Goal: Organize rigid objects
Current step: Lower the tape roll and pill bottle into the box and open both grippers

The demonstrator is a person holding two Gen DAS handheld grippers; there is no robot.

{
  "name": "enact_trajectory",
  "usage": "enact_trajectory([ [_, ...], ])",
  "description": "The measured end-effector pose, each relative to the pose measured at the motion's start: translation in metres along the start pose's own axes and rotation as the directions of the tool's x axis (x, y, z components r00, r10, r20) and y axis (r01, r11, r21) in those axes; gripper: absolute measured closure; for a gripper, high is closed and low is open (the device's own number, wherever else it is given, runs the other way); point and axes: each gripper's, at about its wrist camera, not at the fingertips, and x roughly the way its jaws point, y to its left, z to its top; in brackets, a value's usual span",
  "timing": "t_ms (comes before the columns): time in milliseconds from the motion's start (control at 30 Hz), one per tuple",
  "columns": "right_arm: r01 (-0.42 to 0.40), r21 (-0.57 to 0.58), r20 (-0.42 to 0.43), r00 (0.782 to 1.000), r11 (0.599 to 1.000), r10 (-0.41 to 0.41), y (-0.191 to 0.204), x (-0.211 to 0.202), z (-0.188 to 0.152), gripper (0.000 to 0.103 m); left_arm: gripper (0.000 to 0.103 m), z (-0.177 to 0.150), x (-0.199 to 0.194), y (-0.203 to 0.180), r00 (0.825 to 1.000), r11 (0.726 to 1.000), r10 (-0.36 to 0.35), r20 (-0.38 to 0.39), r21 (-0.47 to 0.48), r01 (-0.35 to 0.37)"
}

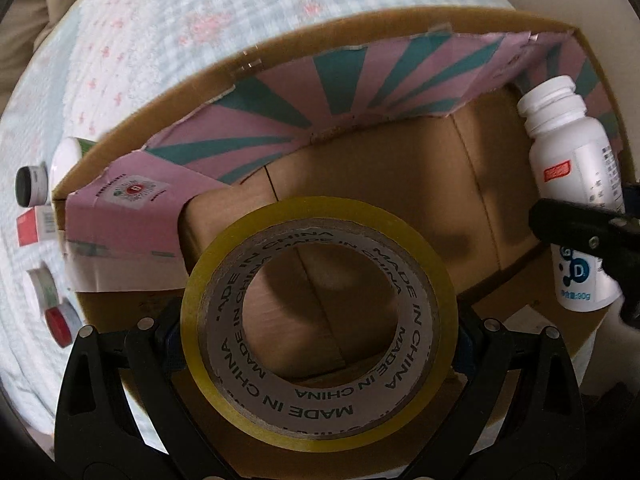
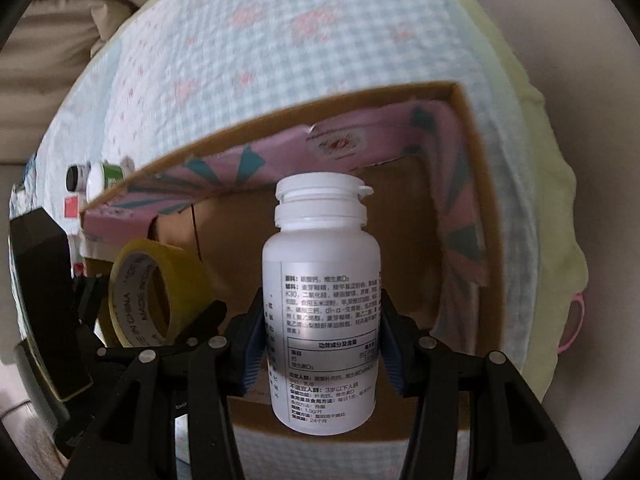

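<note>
My left gripper [image 1: 320, 340] is shut on a roll of yellowish clear tape [image 1: 320, 432], held above the open cardboard box [image 1: 400, 164] with its pink and teal inner flaps. My right gripper [image 2: 322, 340] is shut on a white pill bottle [image 2: 322, 280] with printed label, held upright over the same box [image 2: 404, 208]. The bottle [image 1: 572, 168] shows at the right edge of the left wrist view. The tape roll [image 2: 148, 280] shows at the left of the right wrist view.
The box sits on a blue checked bedspread [image 1: 200, 32]. Left of the box lie a black-lidded jar [image 1: 30, 186], a white-lidded container [image 1: 66, 156], a red and white carton [image 1: 34, 226], a green-striped jar [image 1: 44, 286] and a red-capped container [image 1: 60, 320].
</note>
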Motion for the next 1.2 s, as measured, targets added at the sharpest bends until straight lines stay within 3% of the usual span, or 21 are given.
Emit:
enact_trajectory([
  [167, 0.006, -0.014, -0.027, 1.0, 1.0, -0.006, -0.001, 0.01, -0.001, 0.057, 0.006, 0.005, 0.006, -0.003, 0.999, 0.999, 0.023, -0.037, 0.034, -0.021],
  [267, 0.0, -0.023, -0.006, 1.0, 1.0, 0.0, 0.001, 0.009, 0.0, 0.055, 0.004, 0.007, 0.002, 0.001, 0.996, 0.998, -0.06, -0.07, 0.03, 0.063],
  [367, -0.012, -0.012, 0.04, 0.999, 1.0, 0.012, 0.0, 0.0, -0.001, 0.0, 0.0, 0.006, -0.008, 0.006, 0.997, 0.997, -0.064, -0.05, 0.029, 0.066],
  [467, -0.019, 0.012, 0.109, 0.994, 1.0, 0.018, -0.005, -0.011, -0.003, 0.0, 0.0, 0.004, -0.021, 0.008, 0.999, 0.998, -0.054, -0.01, 0.028, 0.054],
  [633, -0.06, 0.085, 0.112, 0.992, 0.995, 0.051, -0.015, -0.017, -0.007, 0.0, 0.0, 0.003, -0.034, 0.016, 0.998, 0.998, -0.055, 0.019, 0.013, 0.054],
  [867, -0.05, 0.071, 0.16, 0.986, 0.996, 0.038, -0.005, -0.036, -0.017, 0.0, 0.0, -0.008, -0.057, 0.02, 0.998, 0.999, -0.037, 0.058, 0.023, 0.036],
  [1200, -0.008, 0.068, 0.172, 0.985, 0.998, -0.003, 0.019, -0.068, -0.042, 0.0, 0.0, -0.039, -0.123, 0.028, 0.979, 1.0, -0.019, 0.205, 0.016, 0.016],
])
